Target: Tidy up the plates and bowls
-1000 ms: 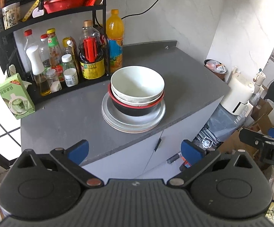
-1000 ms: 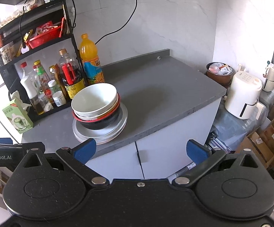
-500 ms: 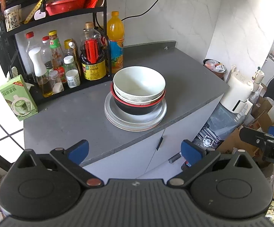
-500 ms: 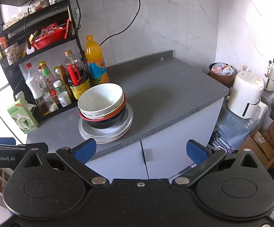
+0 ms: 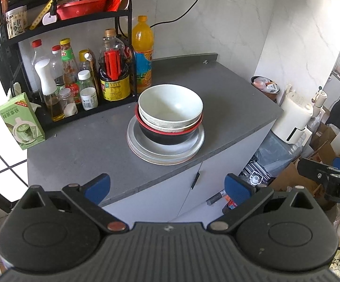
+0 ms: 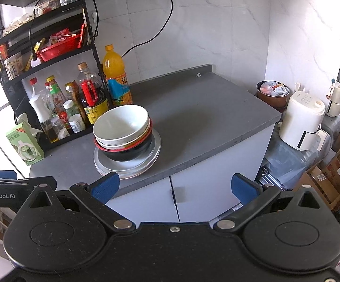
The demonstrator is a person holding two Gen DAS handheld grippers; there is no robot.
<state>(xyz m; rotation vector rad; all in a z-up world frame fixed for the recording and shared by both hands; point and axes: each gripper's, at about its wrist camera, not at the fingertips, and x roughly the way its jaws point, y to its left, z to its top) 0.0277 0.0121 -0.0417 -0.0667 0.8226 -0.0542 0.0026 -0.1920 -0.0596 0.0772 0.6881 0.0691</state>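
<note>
On the grey counter (image 5: 228, 98) (image 6: 205, 117) sits one stack: a pale bowl (image 5: 170, 105) (image 6: 120, 124) nested on top of a black bowl with a red rim (image 5: 170, 136) (image 6: 127, 151), all resting on grey plates (image 5: 165, 151) (image 6: 127, 166). My left gripper (image 5: 167, 188) hangs open in front of the counter's edge, well short of the stack, with nothing between its blue pads. My right gripper (image 6: 174, 188) is likewise open and empty, held back from the counter front. Each gripper shows at the edge of the other's view.
A black rack (image 5: 59, 35) (image 6: 52, 47) with sauce bottles and an orange drink bottle (image 5: 142, 54) (image 6: 117, 75) stands behind the stack. A green carton (image 5: 20, 122) (image 6: 24, 144) sits at the counter's left. A white appliance (image 6: 303, 127) and cardboard boxes (image 6: 334, 176) lie right of the cabinet.
Both grippers have drawn back and shifted slightly, so the stack sits a little farther right in the right wrist view. Nothing on the counter has moved; both grippers stay open.
</note>
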